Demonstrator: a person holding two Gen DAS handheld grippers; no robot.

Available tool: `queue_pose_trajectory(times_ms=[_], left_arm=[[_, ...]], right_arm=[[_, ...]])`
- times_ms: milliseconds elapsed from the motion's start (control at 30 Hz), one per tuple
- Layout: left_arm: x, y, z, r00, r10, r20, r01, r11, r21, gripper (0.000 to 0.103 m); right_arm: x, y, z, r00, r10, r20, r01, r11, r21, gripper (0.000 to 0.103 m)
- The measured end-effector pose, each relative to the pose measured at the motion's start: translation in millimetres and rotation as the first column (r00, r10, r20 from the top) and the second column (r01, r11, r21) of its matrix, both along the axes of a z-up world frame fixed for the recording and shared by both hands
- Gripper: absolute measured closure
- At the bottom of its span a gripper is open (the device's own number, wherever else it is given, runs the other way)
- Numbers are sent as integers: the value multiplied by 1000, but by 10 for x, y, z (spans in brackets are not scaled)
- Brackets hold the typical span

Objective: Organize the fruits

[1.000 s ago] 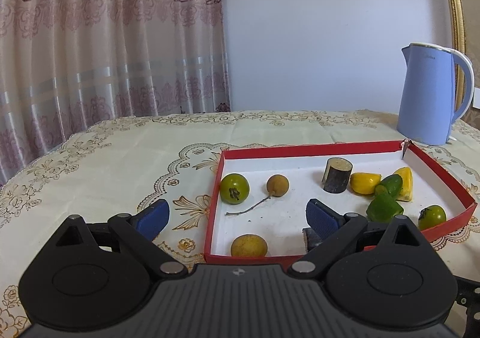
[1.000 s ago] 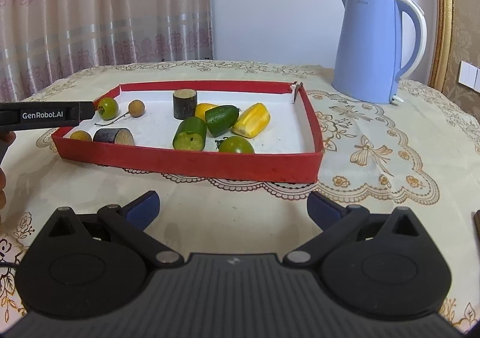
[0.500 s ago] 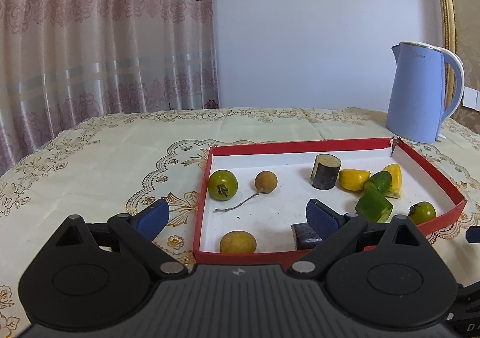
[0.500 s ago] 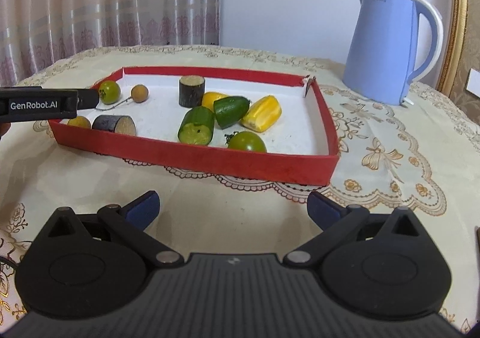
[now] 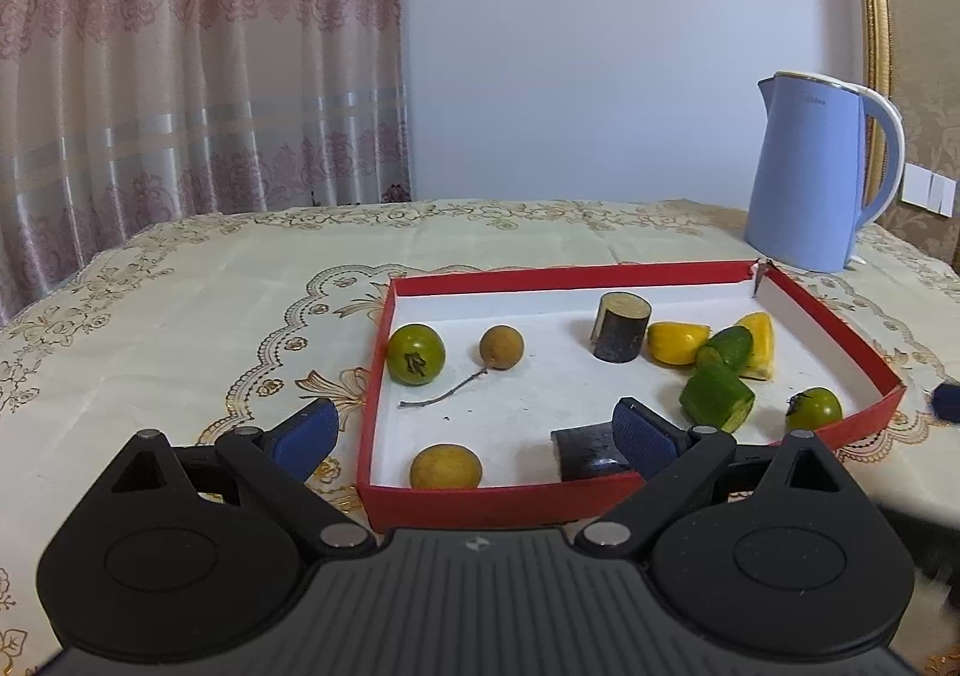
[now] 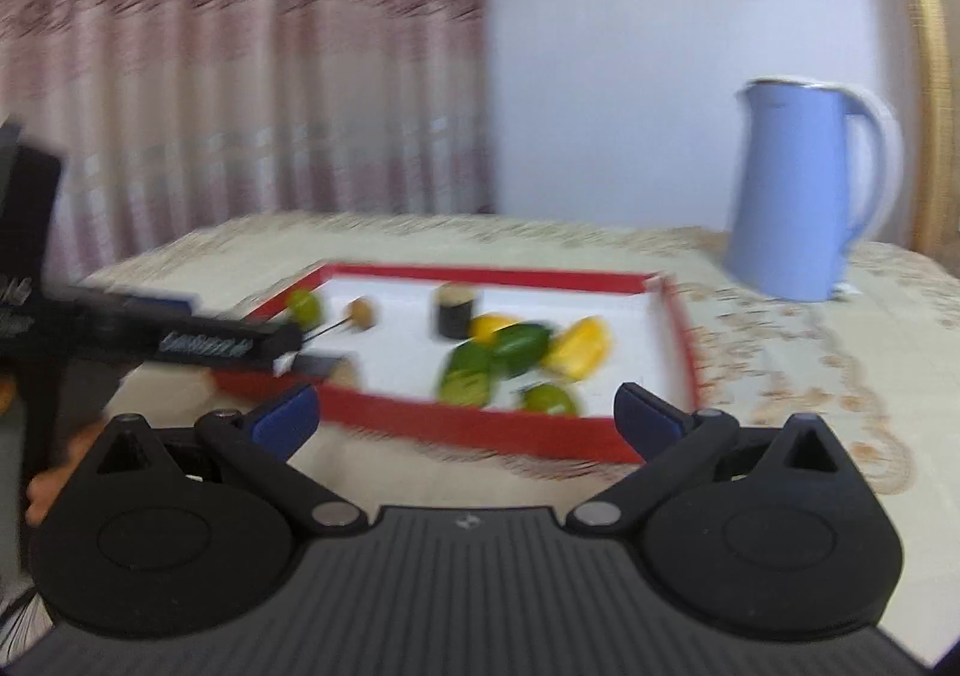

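Observation:
A red-walled tray [image 5: 660, 275] with a white floor holds the fruit. In the left wrist view I see a green tomato [image 5: 415, 354], a brown longan [image 5: 501, 346] with a stem, a yellow round fruit [image 5: 446, 466], an upright dark cylinder piece [image 5: 621, 327], yellow pieces [image 5: 675, 342], green pieces [image 5: 717, 396], a second green tomato [image 5: 814, 409] and a dark piece [image 5: 585, 453] lying by the front wall. My left gripper [image 5: 474, 433] is open over the tray's near left corner, holding nothing. My right gripper [image 6: 465, 415] is open in front of the tray [image 6: 480, 433], in a blurred view.
A blue electric kettle [image 5: 810, 175] stands behind the tray's far right corner. The table carries a cream embroidered cloth [image 5: 180, 304]. Curtains hang at the back left. In the right wrist view the left gripper's body [image 6: 180, 337] reaches in from the left, with a hand [image 6: 54, 487] below it.
Both cameras have risen and tilted up. The right gripper has moved closer to the tray and its view is now motion-blurred. Both grippers stay open and the fruit has not moved.

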State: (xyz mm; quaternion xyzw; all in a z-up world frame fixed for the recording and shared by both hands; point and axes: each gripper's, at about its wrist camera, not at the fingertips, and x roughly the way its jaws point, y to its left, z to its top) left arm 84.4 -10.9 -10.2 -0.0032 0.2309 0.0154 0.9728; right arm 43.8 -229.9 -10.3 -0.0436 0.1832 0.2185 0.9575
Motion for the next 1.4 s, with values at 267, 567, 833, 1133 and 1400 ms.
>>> queue_pose_trajectory(times_ms=[267,567,833,1133,1400], left_arm=[[-11,-23,6,1000,-3,11,3,1000,13,4],[-30,-90,2,1000,-20,18,19,999,44,4],[-28,-135,-7,1000,-26,11,25,997,66,4],[-27,-140,-8,1000,-29,7,29,998,65,4],[-9,-101,-16,1000,-24,-12,25,999,42,4]], right_arm=[[-14,363,-104,1000,-13,28,19,972,-233,0],[182,24,-99,991,-57,-120,54,998,-29,0],[338,130,-253,975,-75,-208,47,990,-133,0],[382,132,-285,963,-96,-252,58,986,-157,0],[392,121,-288,962,-95,-257,58,987,-149,0]])
